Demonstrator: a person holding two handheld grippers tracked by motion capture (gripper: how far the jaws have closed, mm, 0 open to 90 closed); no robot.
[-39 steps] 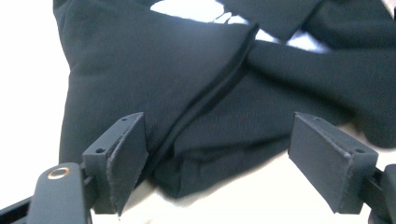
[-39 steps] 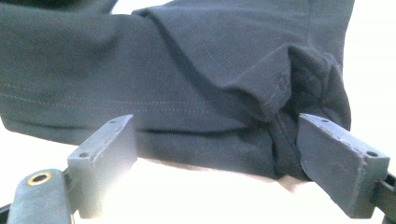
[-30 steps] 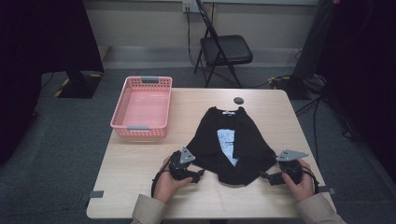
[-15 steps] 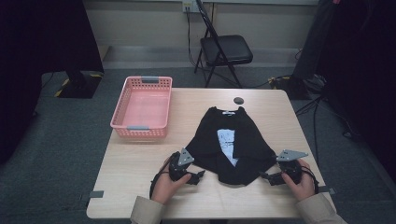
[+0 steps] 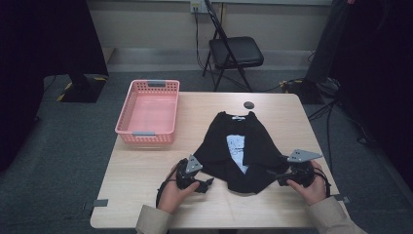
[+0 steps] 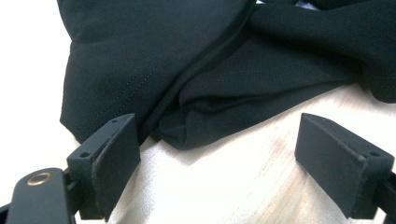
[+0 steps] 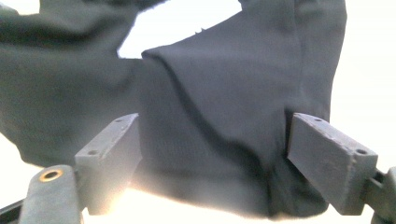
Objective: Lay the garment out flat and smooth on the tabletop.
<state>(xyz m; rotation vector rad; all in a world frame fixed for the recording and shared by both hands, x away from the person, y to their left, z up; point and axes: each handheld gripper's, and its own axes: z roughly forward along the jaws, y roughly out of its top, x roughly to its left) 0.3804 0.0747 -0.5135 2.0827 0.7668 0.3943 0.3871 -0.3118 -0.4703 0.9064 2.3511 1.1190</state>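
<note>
Shirt: black, lies flat near the table's front edge | right claw: just started closing, shirt corner between its jaws, not pinched yet | left claw: wide apart beside the other corner | likely next: grab, then fold.

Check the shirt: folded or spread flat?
Partly folded. The shirt has both sides turned in over the front, leaving a narrow strip of its white print showing; the collar end is narrow, the near hem wider and rumpled.
</note>
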